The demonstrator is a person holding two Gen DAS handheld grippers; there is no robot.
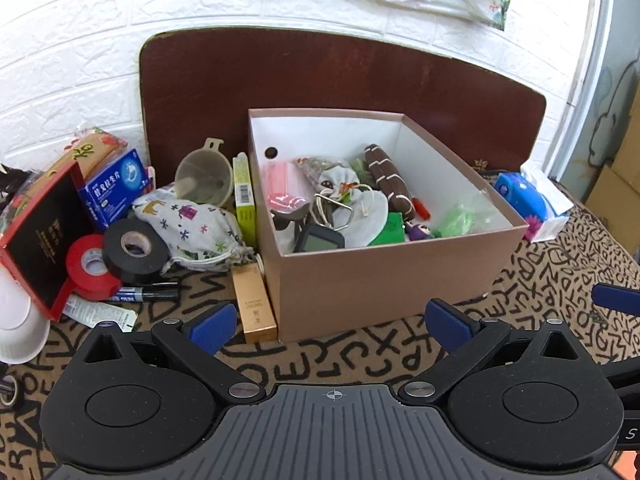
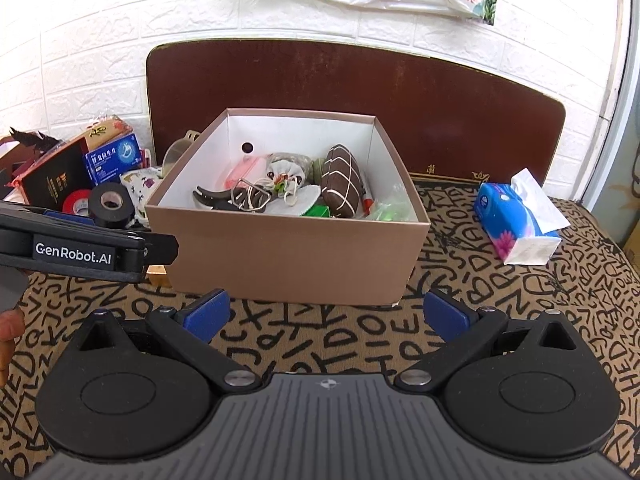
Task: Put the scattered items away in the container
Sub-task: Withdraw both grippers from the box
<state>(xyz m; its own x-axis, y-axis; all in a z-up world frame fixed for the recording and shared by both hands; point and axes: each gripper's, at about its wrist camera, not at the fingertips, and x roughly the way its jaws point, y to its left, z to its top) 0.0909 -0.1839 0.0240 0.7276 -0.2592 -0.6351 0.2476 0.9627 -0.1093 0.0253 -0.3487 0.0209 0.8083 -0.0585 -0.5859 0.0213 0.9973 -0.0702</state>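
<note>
A tan cardboard box [image 1: 376,280] [image 2: 288,256] stands on the patterned cloth, holding several items, among them a brown striped pouch [image 1: 390,182] [image 2: 340,180] and a grey drawstring bag [image 1: 340,184]. Left of the box lie a black tape roll [image 1: 134,250] [image 2: 110,204], a red tape roll [image 1: 90,268], a printed cloth bag [image 1: 192,228], a gold box [image 1: 254,304], a green box [image 1: 245,200] and a marker [image 1: 148,294]. My left gripper [image 1: 336,326] is open and empty in front of the box. My right gripper [image 2: 326,314] is open and empty too.
A blue tissue pack [image 1: 532,204] [image 2: 516,220] lies right of the box. A red-and-black box [image 1: 38,240], a blue medicine box [image 1: 116,188], a plastic funnel [image 1: 204,178] and a white bowl [image 1: 16,328] crowd the left. A brown board [image 1: 340,76] leans on the wall.
</note>
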